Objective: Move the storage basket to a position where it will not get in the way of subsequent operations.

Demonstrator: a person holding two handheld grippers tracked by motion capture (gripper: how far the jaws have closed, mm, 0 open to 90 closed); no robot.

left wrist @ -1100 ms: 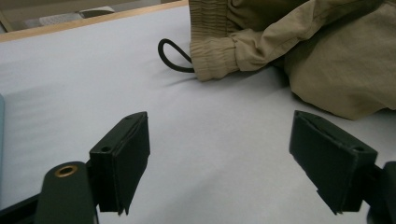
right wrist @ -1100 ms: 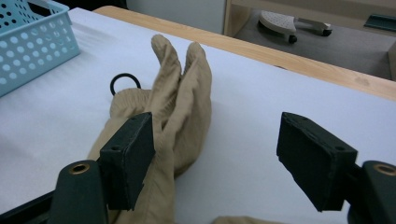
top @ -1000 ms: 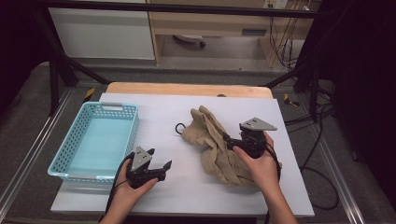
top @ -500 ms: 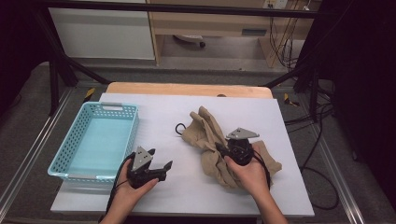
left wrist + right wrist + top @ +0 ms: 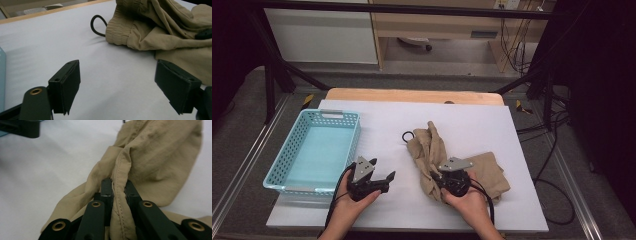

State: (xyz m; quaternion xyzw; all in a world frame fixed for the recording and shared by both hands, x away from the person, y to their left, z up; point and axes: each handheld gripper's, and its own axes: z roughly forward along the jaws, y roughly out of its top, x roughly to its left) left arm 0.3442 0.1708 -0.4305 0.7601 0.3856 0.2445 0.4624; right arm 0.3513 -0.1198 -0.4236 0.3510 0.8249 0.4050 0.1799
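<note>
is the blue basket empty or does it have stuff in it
Empty. In the high view the basket shows only its bare blue floor, and the tan cloth lies outside it on the white table.

The left hand (image 5: 354, 199) entered from the bottom edge of the high view and held the left gripper (image 5: 382, 180) low over the table, pointing toward the person's right. Its jaws stood wide apart with nothing between them (confirmed in the left gripper view). The right hand (image 5: 467, 200) gripped the right gripper (image 5: 435, 179) from behind, grey plate uppermost. Its jaws were pressed together on a fold of tan cloth (image 5: 150, 160), a stitched seam pinched between the pads.
</note>
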